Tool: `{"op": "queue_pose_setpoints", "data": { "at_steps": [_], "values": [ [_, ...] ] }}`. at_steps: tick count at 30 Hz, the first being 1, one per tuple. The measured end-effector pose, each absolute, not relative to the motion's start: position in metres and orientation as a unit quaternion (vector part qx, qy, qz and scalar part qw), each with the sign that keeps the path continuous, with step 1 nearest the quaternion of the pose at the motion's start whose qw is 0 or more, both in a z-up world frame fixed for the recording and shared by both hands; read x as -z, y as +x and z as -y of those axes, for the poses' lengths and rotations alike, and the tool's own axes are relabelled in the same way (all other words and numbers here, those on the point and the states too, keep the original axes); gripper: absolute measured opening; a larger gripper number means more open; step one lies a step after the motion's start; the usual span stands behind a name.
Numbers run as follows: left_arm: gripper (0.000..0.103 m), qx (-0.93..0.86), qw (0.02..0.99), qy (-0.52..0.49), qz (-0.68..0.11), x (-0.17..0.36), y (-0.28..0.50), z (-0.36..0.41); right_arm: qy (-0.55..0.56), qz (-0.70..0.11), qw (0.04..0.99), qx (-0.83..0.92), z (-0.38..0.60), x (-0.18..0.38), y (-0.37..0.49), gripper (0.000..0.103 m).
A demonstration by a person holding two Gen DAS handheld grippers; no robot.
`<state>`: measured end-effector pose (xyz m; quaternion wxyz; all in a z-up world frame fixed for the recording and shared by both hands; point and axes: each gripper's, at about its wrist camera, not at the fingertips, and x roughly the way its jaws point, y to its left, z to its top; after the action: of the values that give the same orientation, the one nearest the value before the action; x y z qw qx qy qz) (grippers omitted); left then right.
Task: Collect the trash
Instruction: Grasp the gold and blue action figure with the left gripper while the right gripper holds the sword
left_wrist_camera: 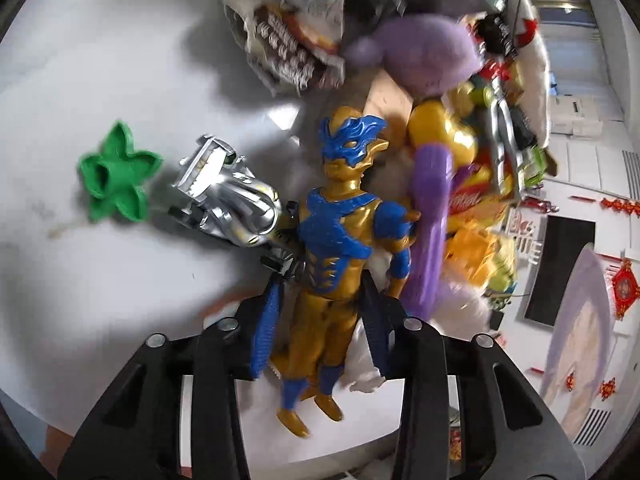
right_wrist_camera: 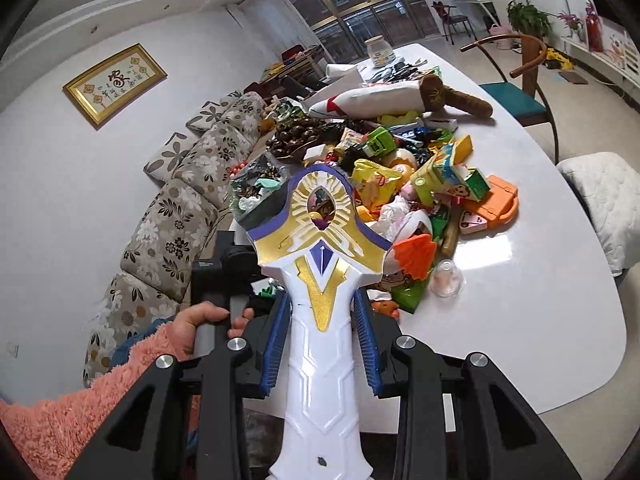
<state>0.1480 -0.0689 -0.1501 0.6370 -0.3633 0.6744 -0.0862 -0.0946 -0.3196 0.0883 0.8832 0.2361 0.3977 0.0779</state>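
Left hand-held gripper [left_wrist_camera: 322, 300] clamped on gold-and-blue plastic action figure [left_wrist_camera: 340, 220] above white bench [left_wrist_camera: 100, 80]. Right hand-held gripper [right_wrist_camera: 322, 336] closed around white-gold toy sword [right_wrist_camera: 318, 280], near heap of wrappers [right_wrist_camera: 392, 168].

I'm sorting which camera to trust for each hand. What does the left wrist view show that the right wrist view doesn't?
Only the left wrist view shows the left gripper, its jaws shut on a gold and blue plastic action figure, beside a silver toy robot and a green star-shaped mould.

Only the right wrist view shows the right gripper gripping a white, gold and purple plastic toy sword, plus a floral sofa.

Both show the glossy white table and its clutter pile.
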Motion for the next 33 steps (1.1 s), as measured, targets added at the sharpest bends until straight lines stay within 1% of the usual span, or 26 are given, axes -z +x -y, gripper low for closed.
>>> {"op": "queue_pose_setpoints", "data": {
  "at_steps": [3,4,8,13,15,21,25,28,31,33],
  "values": [
    [0.041,0.099,0.647,-0.349,-0.671,0.15,0.151,0.078,0.236,-0.397,0.883,-0.082,0.318,-0.088,-0.094,0.033],
    [0.034,0.101,0.652,-0.34,-0.67,0.15,0.152,0.082,0.233,-0.398,0.884,-0.08,0.317,-0.089,-0.094,0.033],
    [0.034,0.108,0.648,-0.358,-0.663,0.145,0.146,0.073,0.238,-0.394,0.885,-0.076,0.322,-0.09,-0.096,0.033],
    [0.034,0.157,0.668,-0.341,-0.643,0.111,0.124,0.043,0.231,-0.388,0.888,-0.08,0.322,-0.095,-0.097,0.033],
    [0.034,0.185,0.682,-0.315,-0.634,0.098,0.114,0.042,0.223,-0.391,0.889,-0.084,0.319,-0.096,-0.098,0.033],
    [0.034,0.278,0.691,-0.286,-0.602,0.057,0.063,0.005,0.195,-0.404,0.885,-0.125,0.303,-0.107,-0.113,0.033],
    [0.033,0.3,0.686,-0.278,-0.601,0.042,0.041,-0.007,0.194,-0.426,0.868,-0.167,0.293,-0.112,-0.128,0.033],
    [0.033,0.312,0.691,-0.267,-0.594,0.029,0.01,-0.025,0.189,-0.452,0.845,-0.216,0.28,-0.111,-0.142,0.033],
    [0.033,0.313,0.685,-0.265,-0.603,0.026,-0.022,-0.043,0.178,-0.489,0.807,-0.279,0.266,-0.106,-0.158,0.032],
    [0.033,0.294,0.679,-0.262,-0.62,0.034,-0.045,-0.057,0.16,-0.521,0.781,-0.305,0.259,-0.098,-0.168,0.032]
  ]
}}
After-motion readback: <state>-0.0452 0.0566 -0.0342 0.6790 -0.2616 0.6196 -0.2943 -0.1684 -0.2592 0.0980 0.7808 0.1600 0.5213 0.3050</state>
